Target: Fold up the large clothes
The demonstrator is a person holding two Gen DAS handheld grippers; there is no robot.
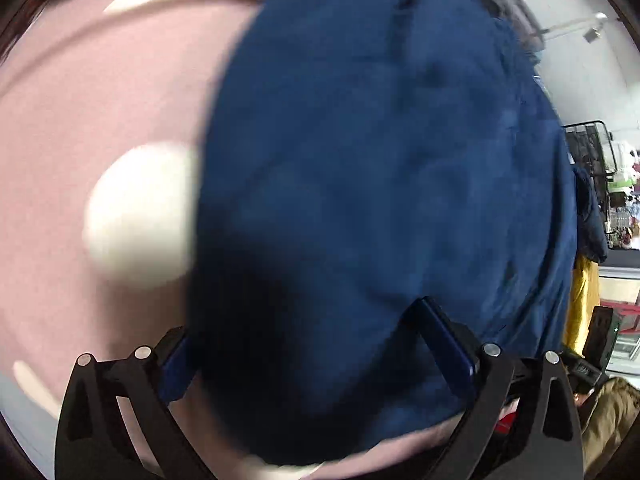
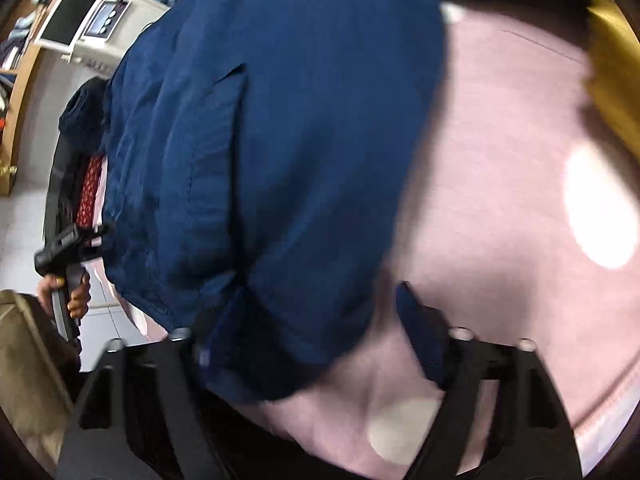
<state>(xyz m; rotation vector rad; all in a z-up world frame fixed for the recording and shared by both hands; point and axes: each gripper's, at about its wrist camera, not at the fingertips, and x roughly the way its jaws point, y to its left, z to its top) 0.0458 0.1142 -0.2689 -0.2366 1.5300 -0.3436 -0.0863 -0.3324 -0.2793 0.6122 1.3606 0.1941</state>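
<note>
A large dark blue garment [image 1: 380, 184] lies on a pink cloth-covered surface [image 1: 80, 120]. In the left wrist view it fills the middle and right, and its near edge lies between my left gripper's fingers [image 1: 440, 332]; the left gripper [image 1: 300, 340] stands open around the fabric. In the right wrist view the garment [image 2: 272, 140] covers the left and middle. My right gripper [image 2: 304, 320] is open, its left finger hidden under the garment's edge, its right finger [image 2: 420, 332] over bare pink cloth. Both views are blurred.
White round spots mark the pink cloth [image 2: 600, 208]. A yellow fabric [image 2: 612, 64] lies at the far right. The other gripper in a hand [image 2: 66, 256] shows at the left. A white appliance [image 2: 100, 20] and shelves stand behind.
</note>
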